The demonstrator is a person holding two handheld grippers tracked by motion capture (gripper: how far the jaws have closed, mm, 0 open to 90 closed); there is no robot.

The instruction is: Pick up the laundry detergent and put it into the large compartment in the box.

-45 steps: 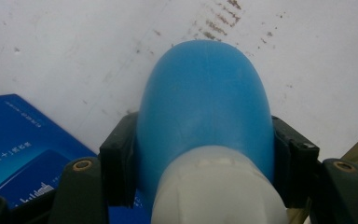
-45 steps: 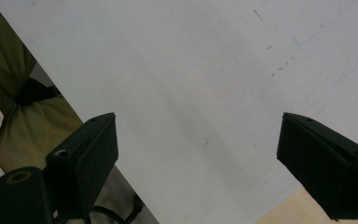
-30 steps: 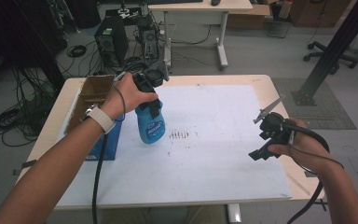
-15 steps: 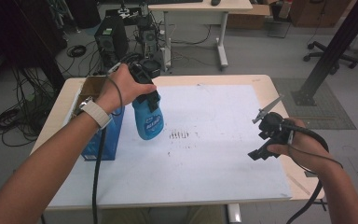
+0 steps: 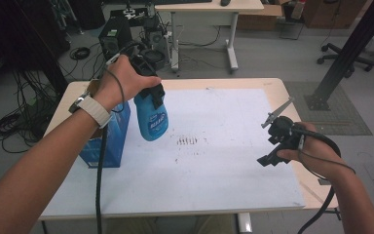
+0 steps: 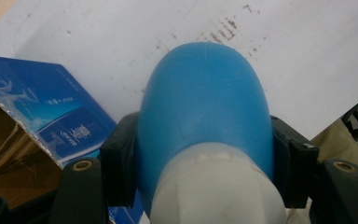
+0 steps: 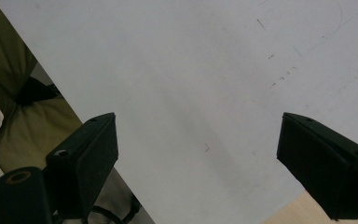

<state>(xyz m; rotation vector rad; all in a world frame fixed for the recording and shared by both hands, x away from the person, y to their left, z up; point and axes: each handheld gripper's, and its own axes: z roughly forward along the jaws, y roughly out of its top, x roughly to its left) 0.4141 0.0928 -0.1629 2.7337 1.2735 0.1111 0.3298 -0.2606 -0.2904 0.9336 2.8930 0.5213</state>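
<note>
Tabletop (image 5: 233, 195), covered by a white sheet, carries an open blue carton (image 5: 108, 139) at its left edge. Just beside the carton, a blue spray bottle (image 5: 152, 121) is held clear of the sheet, gripped at its upper body by the closed left tool (image 5: 148, 87). Compared with a second ago, the bottle has been lifted higher and tilted a little toward the carton, so a carry rather than a set-down seems to be under way. At the right edge, the right tool (image 7: 198, 154) is held over the sheet with its jaws wide apart and empty.
</note>
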